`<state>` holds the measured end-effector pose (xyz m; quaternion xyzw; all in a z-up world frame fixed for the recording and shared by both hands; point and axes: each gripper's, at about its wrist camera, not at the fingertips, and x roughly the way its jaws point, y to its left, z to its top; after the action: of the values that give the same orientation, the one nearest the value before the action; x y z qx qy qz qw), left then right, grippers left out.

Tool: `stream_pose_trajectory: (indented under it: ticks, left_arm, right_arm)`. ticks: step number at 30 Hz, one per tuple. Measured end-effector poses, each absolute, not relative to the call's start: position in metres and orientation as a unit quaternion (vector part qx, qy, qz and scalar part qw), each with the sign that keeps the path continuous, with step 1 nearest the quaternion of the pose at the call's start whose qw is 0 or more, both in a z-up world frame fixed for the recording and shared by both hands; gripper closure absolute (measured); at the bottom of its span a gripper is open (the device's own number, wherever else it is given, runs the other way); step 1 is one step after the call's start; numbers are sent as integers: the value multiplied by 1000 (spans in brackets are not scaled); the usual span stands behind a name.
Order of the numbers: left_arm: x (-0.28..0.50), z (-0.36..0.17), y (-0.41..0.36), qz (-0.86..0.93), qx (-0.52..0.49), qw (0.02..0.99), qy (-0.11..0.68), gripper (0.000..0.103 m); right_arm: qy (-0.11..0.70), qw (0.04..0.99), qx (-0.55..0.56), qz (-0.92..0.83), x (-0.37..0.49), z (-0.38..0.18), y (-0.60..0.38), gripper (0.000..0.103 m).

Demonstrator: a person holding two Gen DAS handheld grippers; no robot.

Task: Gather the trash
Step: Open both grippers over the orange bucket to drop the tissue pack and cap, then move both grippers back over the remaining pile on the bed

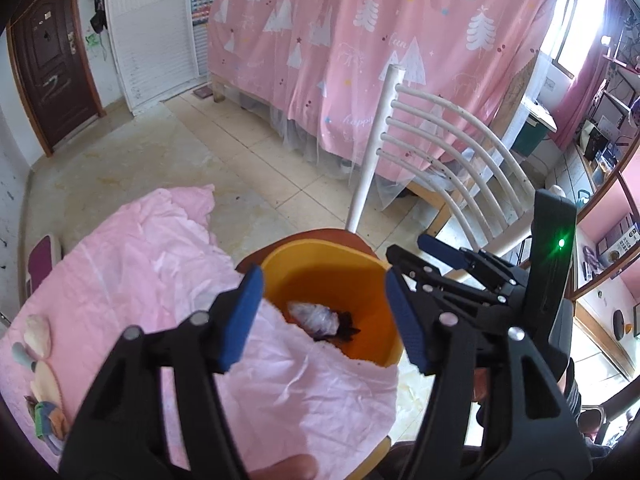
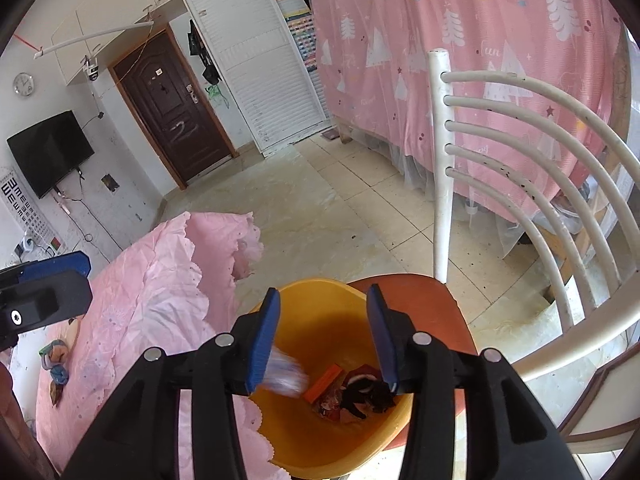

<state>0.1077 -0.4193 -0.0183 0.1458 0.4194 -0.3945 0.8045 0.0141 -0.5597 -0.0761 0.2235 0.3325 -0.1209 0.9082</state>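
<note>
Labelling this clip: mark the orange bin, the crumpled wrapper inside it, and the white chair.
orange bin [image 2: 320,432], right wrist view, inner wall.
crumpled wrapper [image 1: 312,314], left wrist view, its middle.
white chair [image 2: 442,160], right wrist view, back post.

The bin [image 2: 316,432] stands on the chair seat [image 2: 424,304], at the seat's left edge, just beside the cloth-covered table [image 2: 160,300] to its left. In the bin lie a crumpled wrapper [image 2: 286,376], a small box [image 2: 324,381] and dark scraps [image 2: 366,394]. The chair back [image 2: 520,160] rises behind the seat's right side; the curtained bed [image 2: 480,60] stands behind it
</note>
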Motion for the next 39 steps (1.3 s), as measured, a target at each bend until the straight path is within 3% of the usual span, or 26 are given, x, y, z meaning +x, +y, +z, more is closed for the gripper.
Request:
stream_pose_trajectory:
  ticks: [19, 39]
  left_arm:
    - [107, 9, -331, -349, 104, 842, 399, 42]
    - [137, 19, -175, -254, 41, 884, 390, 42]
  right_arm:
    - [331, 928, 160, -59, 42, -35, -472, 57]
    - [355, 931, 79, 37, 97, -12, -329, 55]
